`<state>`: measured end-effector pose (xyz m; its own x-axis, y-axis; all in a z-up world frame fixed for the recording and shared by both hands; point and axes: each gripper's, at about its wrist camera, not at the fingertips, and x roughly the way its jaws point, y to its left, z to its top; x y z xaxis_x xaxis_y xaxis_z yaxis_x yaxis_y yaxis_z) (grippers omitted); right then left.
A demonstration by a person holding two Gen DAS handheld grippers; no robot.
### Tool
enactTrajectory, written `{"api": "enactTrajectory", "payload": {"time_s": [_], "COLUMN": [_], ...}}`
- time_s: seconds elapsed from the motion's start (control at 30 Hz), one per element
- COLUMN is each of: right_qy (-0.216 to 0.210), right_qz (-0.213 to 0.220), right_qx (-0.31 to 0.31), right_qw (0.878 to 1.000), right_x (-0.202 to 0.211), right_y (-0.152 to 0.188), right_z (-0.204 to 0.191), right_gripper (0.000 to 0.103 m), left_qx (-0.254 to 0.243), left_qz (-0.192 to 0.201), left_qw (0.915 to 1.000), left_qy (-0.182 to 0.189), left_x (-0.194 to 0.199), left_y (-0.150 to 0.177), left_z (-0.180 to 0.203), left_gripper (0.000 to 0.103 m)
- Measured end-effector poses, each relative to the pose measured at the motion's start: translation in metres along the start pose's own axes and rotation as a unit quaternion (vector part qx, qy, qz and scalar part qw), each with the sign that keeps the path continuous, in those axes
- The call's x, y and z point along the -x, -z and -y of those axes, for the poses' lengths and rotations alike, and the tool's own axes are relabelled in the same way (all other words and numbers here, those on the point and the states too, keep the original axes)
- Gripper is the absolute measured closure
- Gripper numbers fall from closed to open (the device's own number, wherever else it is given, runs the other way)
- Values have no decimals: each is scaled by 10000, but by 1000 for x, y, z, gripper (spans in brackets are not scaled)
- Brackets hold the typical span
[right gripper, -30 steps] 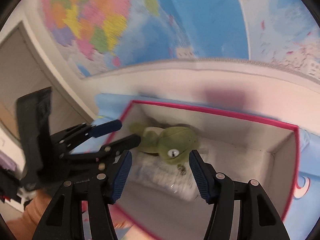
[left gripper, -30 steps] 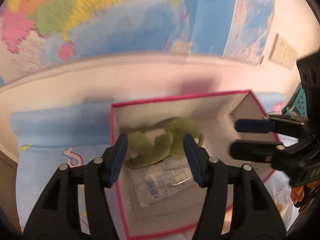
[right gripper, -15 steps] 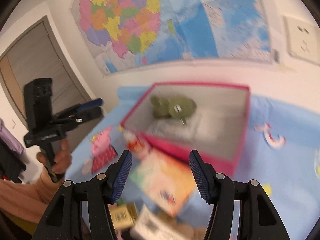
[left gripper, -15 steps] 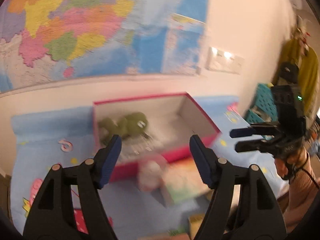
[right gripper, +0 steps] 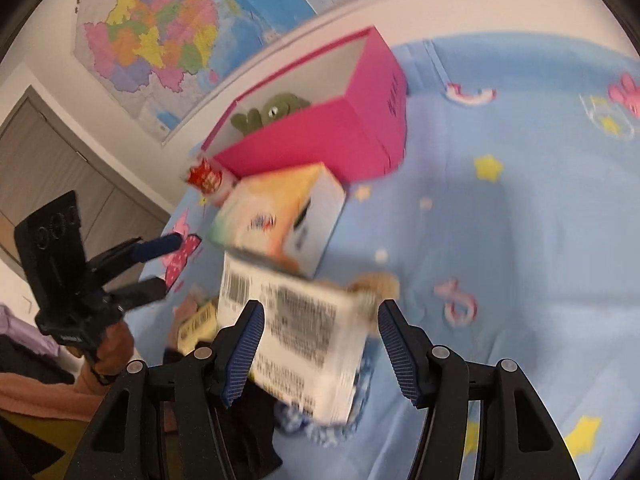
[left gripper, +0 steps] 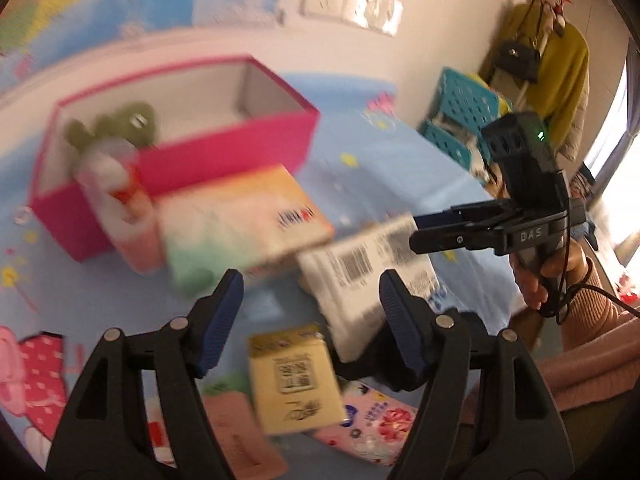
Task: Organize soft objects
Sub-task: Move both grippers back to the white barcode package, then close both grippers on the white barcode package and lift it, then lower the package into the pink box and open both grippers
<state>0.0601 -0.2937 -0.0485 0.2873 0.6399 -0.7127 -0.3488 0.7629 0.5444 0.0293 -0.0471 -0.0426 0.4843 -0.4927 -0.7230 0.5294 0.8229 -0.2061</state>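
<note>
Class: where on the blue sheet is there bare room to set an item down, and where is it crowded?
Free: the sheet right of the pink box and white pack. Crowded: the pile before the box, with tissue box and yellow pack.

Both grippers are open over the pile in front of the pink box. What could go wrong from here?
The white barcoded pack lies on top of other items, so closing the right gripper on it may snag what is underneath. Heavy blur suggests fast motion, which risks a mistimed grasp. The tissue box sits against the pink box, crowding the approach.
</note>
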Motion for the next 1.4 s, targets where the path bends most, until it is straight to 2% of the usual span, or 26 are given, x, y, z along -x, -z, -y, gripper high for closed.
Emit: {"api": "enactTrajectory", "payload": {"time_s": [0.2,0.27,0.3,0.37,0.57,0.7,0.9,1.13,1.4], "right_qy": [-187,-192,-172,-32,145,303,283,258,154], "right_qz": [55,78,91,103,296,487,715,985,1138], "right_qx": [-72,-44,-37,9,186,464,699,1032,1158], "right_qw": [9998,9998,9998,9999,9993,9973,9946,9894,9866], "right_x": [5,4,4,3,12,24,38,42,36], "right_y": [19,21,22,25,23,17,1,-37,-78], "right_z": [3,0,-1,-5,-15,-29,-42,-56,-63], "right_gripper": [43,45,48,59,75,75,76,76,76], "left_qx": [180,216,221,127,97,30,-30,20,148], "left_qz": [-622,-715,-712,-668,-619,-459,-187,86,212], "left_qw": [9973,9961,9958,9968,9973,9984,9995,10000,9996], "left_qy": [358,476,527,415,380,335,234,11,-151], "left_x": [-31,-34,-33,-31,-24,-14,5,16,21], "left_y": [8,9,10,11,5,-5,-23,-56,-91], "left_z": [2,2,3,9,17,23,20,3,-17], "left_gripper": [50,66,68,68,68,68,68,68,68]}}
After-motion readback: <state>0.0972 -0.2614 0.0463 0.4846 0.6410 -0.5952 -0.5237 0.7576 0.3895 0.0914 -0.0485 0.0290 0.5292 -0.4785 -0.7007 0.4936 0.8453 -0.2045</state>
